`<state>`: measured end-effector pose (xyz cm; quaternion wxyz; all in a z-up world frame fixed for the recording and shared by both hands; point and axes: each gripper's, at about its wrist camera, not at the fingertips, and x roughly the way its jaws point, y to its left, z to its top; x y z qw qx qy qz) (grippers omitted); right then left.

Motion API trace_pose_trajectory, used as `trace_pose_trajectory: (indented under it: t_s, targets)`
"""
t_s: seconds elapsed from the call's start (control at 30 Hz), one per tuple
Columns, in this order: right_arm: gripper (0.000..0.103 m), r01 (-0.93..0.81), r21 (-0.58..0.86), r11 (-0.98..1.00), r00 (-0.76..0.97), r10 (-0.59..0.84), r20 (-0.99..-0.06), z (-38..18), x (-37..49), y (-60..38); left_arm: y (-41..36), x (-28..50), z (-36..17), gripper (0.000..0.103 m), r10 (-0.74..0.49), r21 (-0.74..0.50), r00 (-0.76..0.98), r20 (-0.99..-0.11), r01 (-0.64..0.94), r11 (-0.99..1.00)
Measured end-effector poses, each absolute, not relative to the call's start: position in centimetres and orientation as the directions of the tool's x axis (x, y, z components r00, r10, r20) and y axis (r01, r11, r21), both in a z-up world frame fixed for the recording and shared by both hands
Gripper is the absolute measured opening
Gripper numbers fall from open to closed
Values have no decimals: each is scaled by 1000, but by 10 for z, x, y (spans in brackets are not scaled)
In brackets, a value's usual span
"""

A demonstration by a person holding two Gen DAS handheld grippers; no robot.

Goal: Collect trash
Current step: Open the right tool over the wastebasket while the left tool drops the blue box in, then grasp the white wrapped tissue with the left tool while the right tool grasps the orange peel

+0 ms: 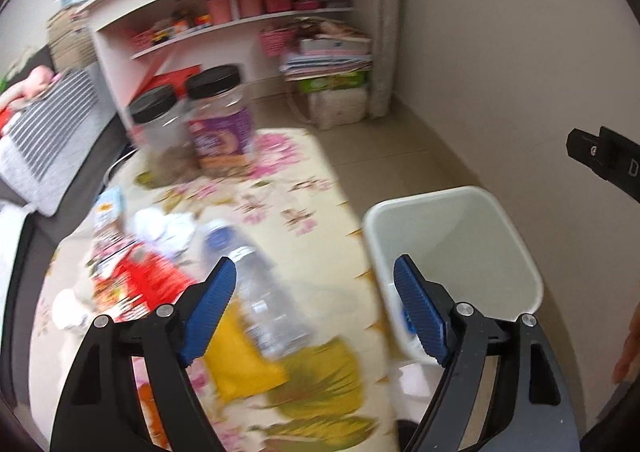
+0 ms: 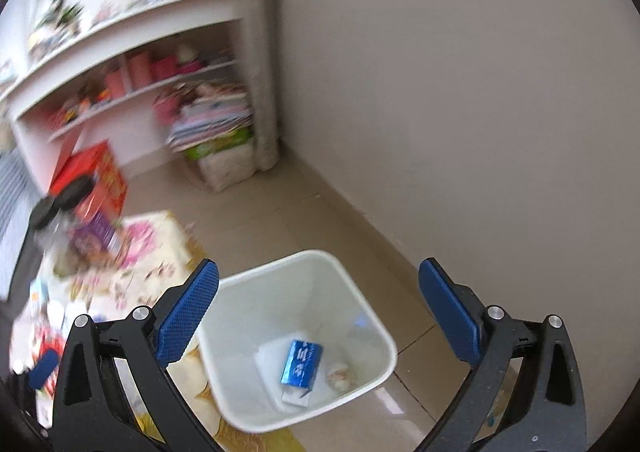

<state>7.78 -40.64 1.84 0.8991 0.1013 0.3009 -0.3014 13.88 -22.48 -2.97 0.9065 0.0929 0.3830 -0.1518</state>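
A: Where's the plastic bottle (image 1: 256, 292)?
B: On the tabletop (image 1: 320, 212) between the left fingers (image 1: 216, 292), spread apart, untouched.
A: Right fingers (image 2: 188, 312)?
B: Wide apart, empty, above the white bin (image 2: 384, 336) holding a blue carton (image 2: 302, 364)

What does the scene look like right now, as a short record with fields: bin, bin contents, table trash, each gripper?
bin: white bin, upright on the floor beside the table
bin contents: blue carton, a crumpled scrap, white paper under the carton
table trash: clear bottle lying down, red wrapper, crumpled tissue, yellow packet
other on table: two black-lidded jars
left gripper: open, empty, over the bottle
right gripper: open, empty, above the bin
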Motion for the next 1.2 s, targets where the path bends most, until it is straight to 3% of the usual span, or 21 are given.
trace_pose_trajectory:
  t_s: [0.13,0.27,0.5,0.7,1.03,1.1,1.17,1.2]
  targets:
    - [96,524,-28,851,665,-429,-611,15,89,-370,-184,137,-35,79,-142,74,663,-735,286,955]
    - [96,402,32,915,676,-273,-685,1,105,-332,-148,135,-44,79,-90,92,651,-753,241,966]
    - [96,263,55,963,650,-135,-748,-27,124,-258,-78,137,-70,79,21,144,593,-805,161,976]
    - [96,138,0,990,623,-87,-777,-44,134,-203,-21,149,-99,79,77,155,488,-869,121,981]
    - [94,-105,15,994,470,64,-881,-86,145,-138,42,175,-154,79,-19,12,278,-960,110,994]
    - [93,-150,6,989,433,71,-899,-95,145,-127,43,178,-158,76,-22,12,265,-964,124,992]
    - [92,-191,3,982,391,79,-917,-104,146,-119,44,180,-164,60,-24,10,239,-971,141,990]
    - [91,-207,1,978,376,81,-923,-107,146,-115,45,179,-165,60,-27,8,233,-972,147,989]
